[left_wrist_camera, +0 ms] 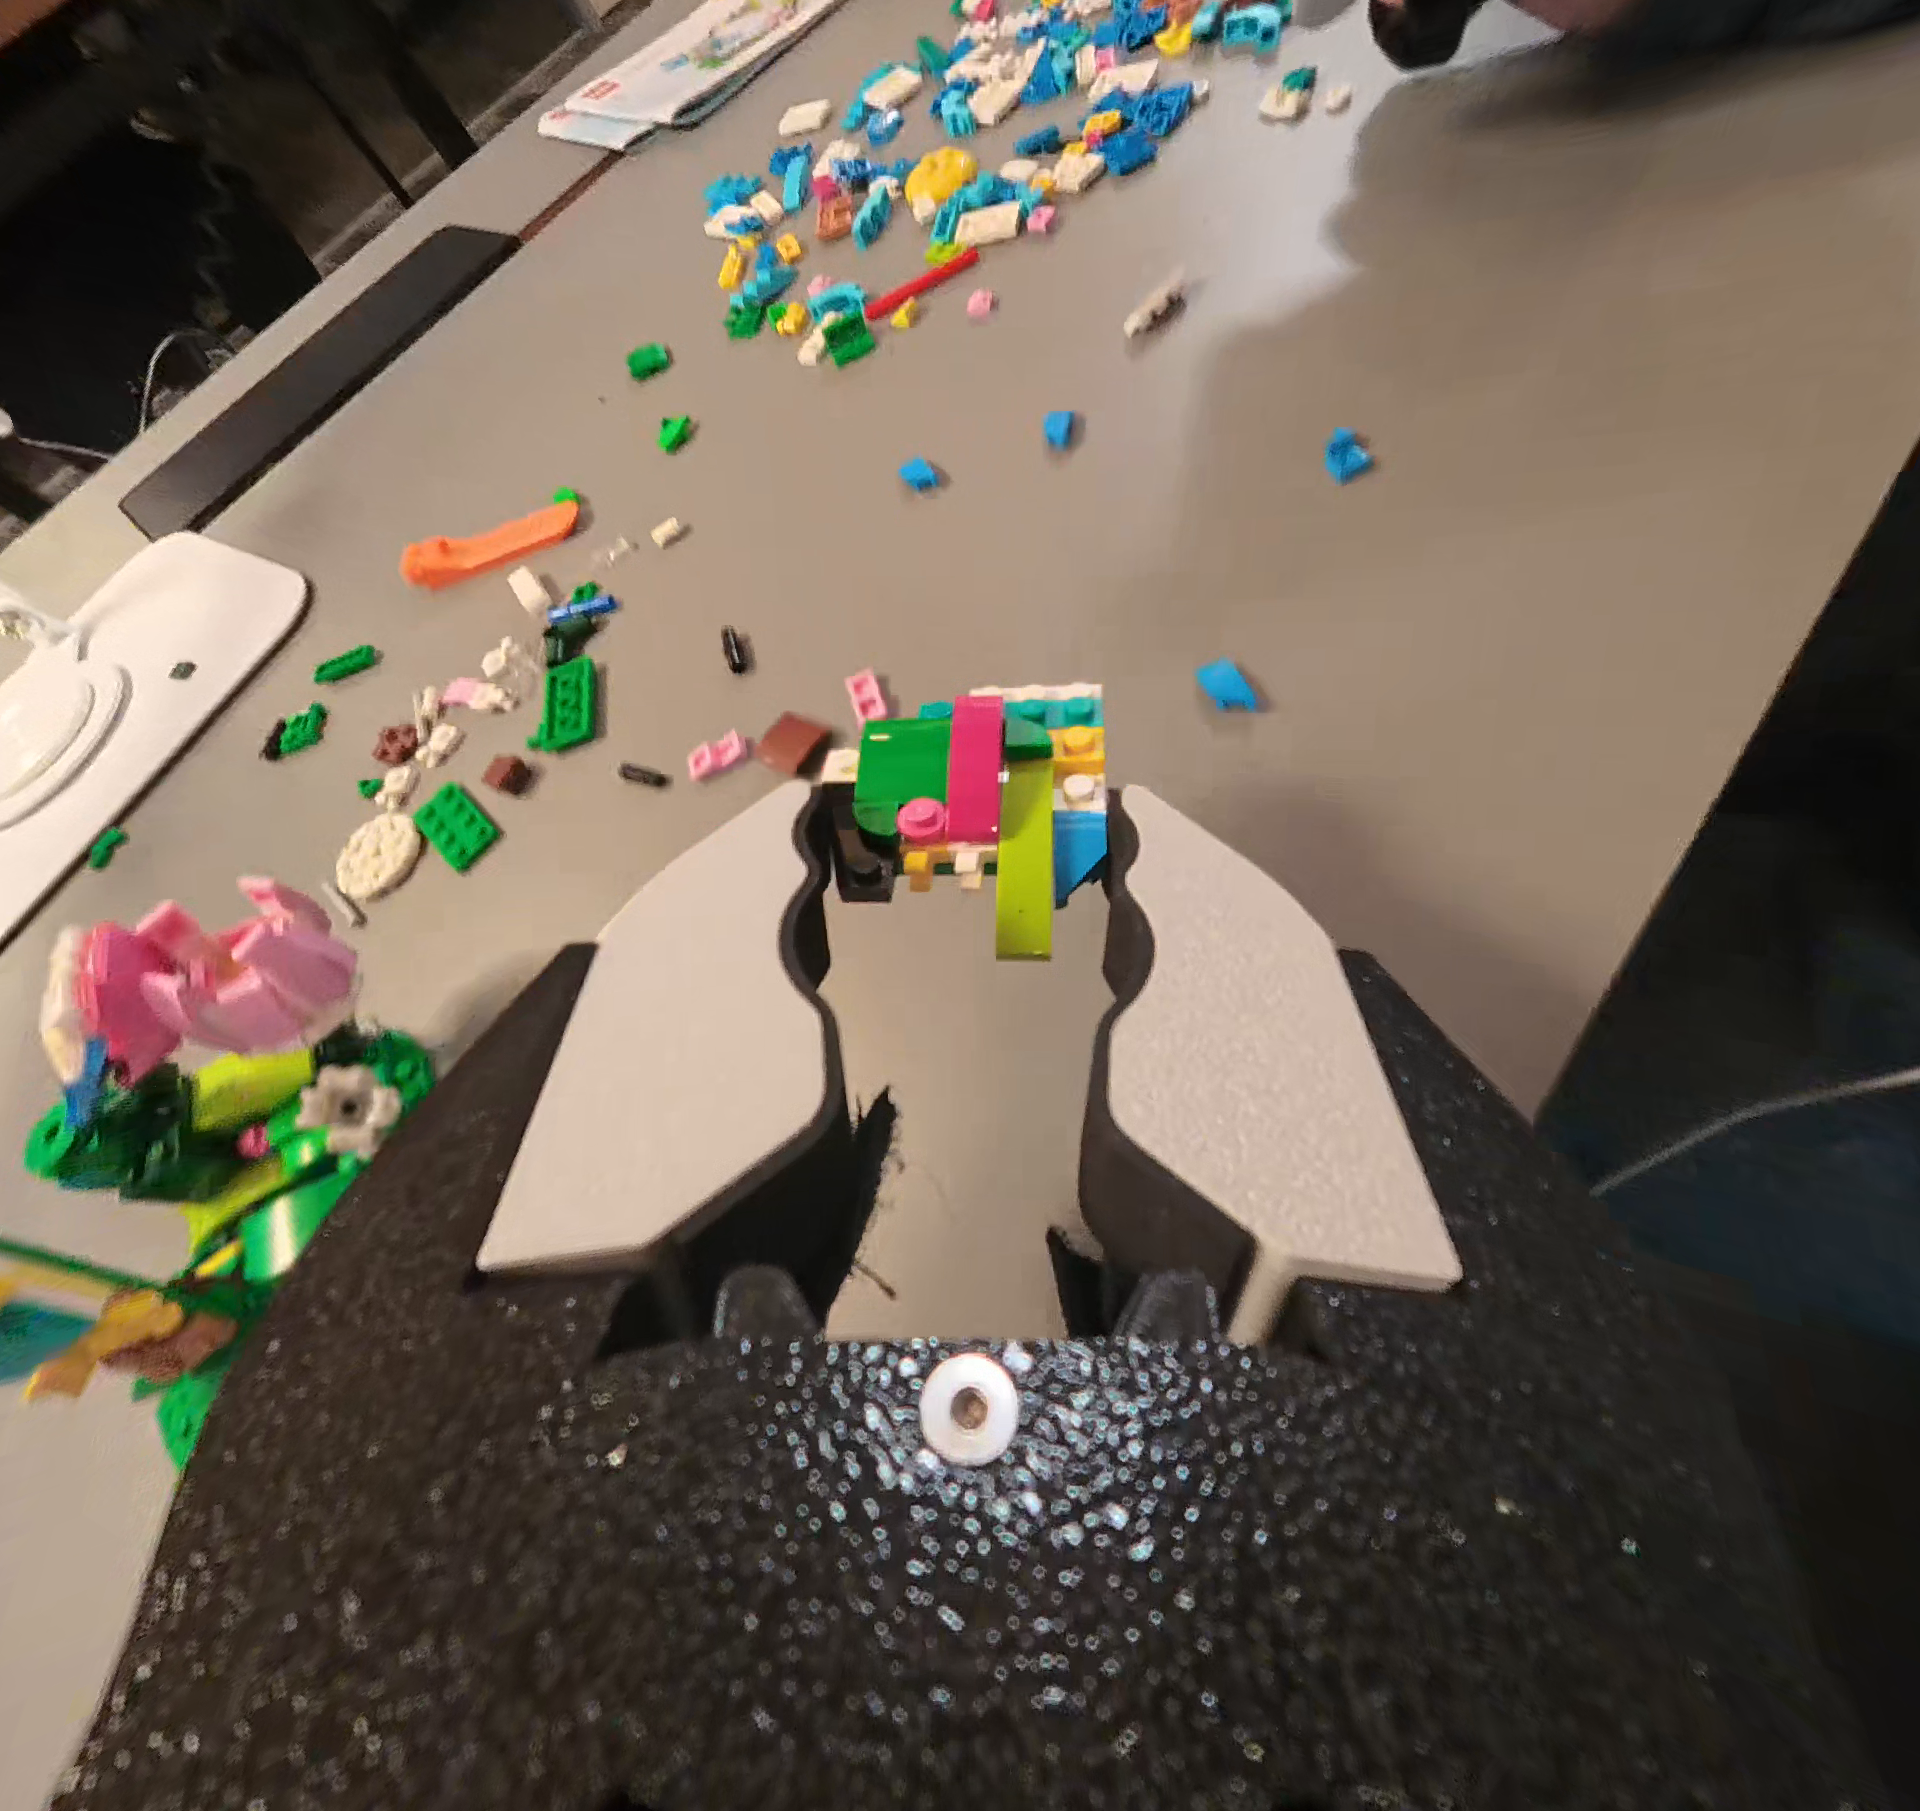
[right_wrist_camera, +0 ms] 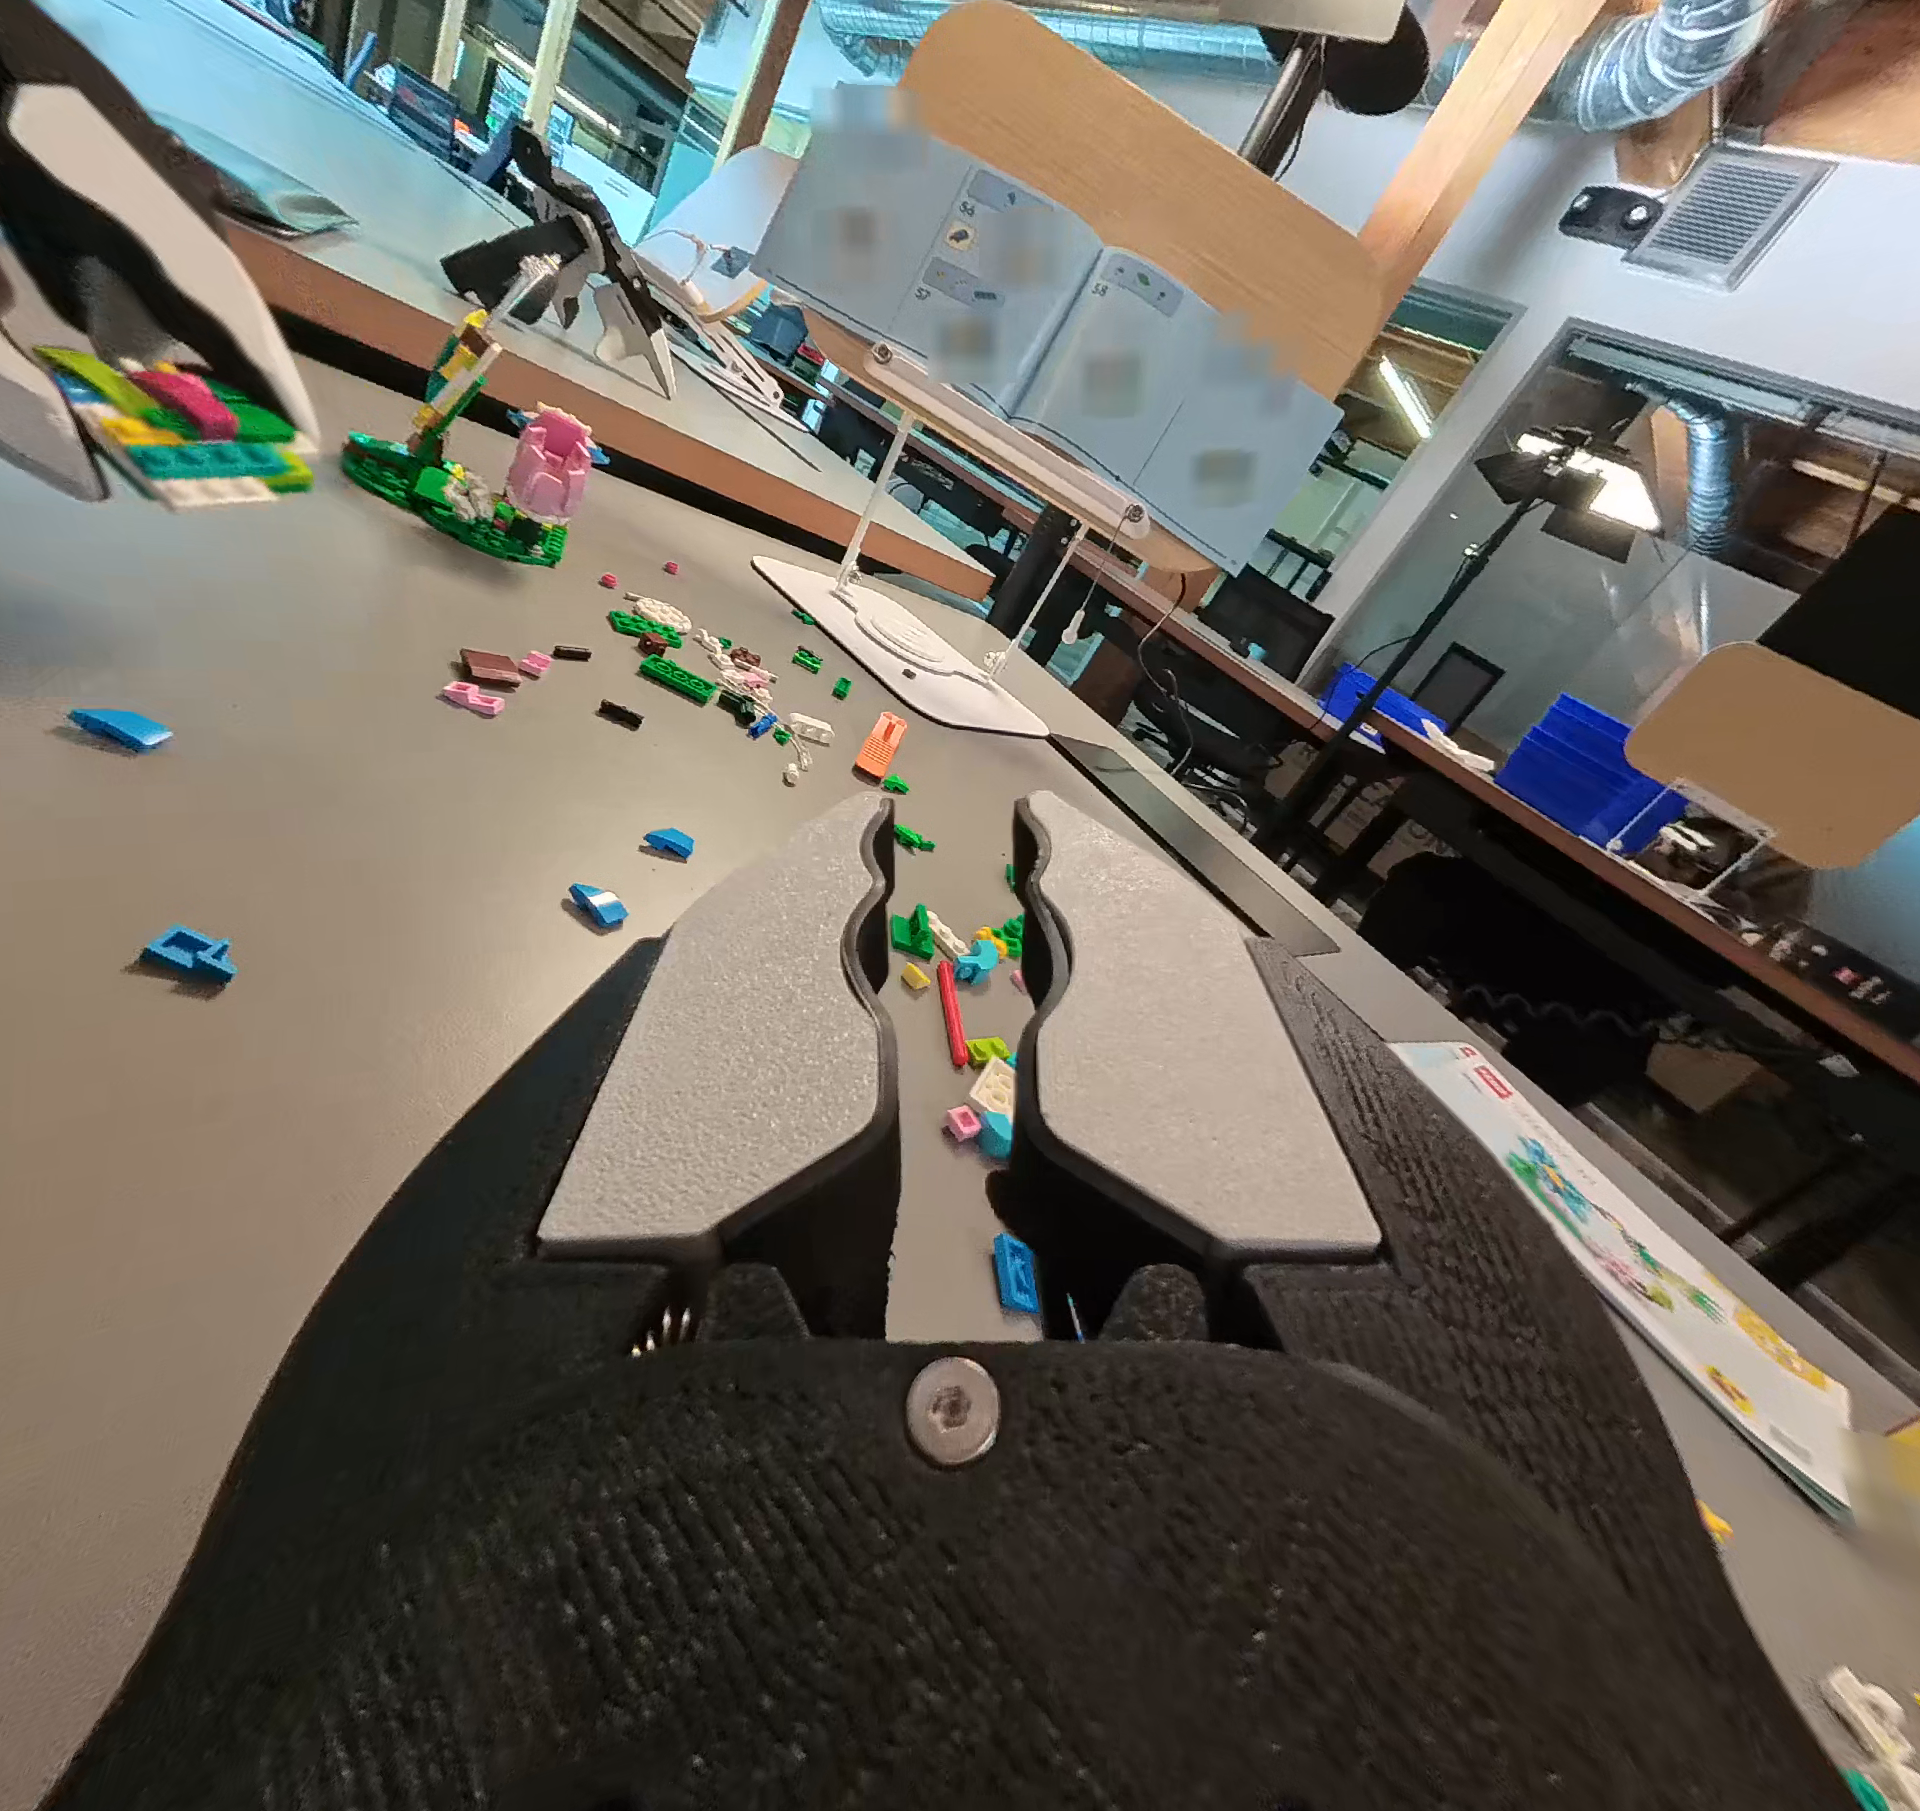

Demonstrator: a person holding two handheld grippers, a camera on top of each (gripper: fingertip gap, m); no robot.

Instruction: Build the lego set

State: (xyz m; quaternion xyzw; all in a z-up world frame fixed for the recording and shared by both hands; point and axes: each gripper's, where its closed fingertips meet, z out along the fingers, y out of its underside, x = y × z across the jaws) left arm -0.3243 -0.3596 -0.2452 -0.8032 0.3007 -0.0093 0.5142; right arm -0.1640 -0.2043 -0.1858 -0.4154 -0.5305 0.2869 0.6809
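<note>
The build (left_wrist_camera: 966,805), a small stack of green, magenta, lime, yellow and teal bricks on a white plate, is sitting between the jaws of the left gripper (left_wrist_camera: 961,842), which are closing on its sides and holding it. It is hard to tell whether it is resting on the table (left_wrist_camera: 1455,618) or being lifted just above it; in the right wrist view it is appearing tilted and slightly raised (right_wrist_camera: 197,442). Gripping it this way is probably keeping it steady so the next piece can be pressed on.

Just left of the build, small pink, brown and green parts (left_wrist_camera: 561,712) are lying scattered, likely sorted for the current step, and an orange separator (left_wrist_camera: 488,543) is lying beyond them. Nearer the camera, left of the build, a finished pink flower model (left_wrist_camera: 197,1034) is standing on a green base.

Far beyond the build, the main pile (left_wrist_camera: 997,120) of blue, white and yellow bricks is spreading out. The right gripper (right_wrist_camera: 951,826) is hovering over that pile's edge, its jaws a narrow gap apart and holding nothing, seemingly hunting for a piece. A manual on a stand (right_wrist_camera: 1039,327) is standing well behind the flower model.
</note>
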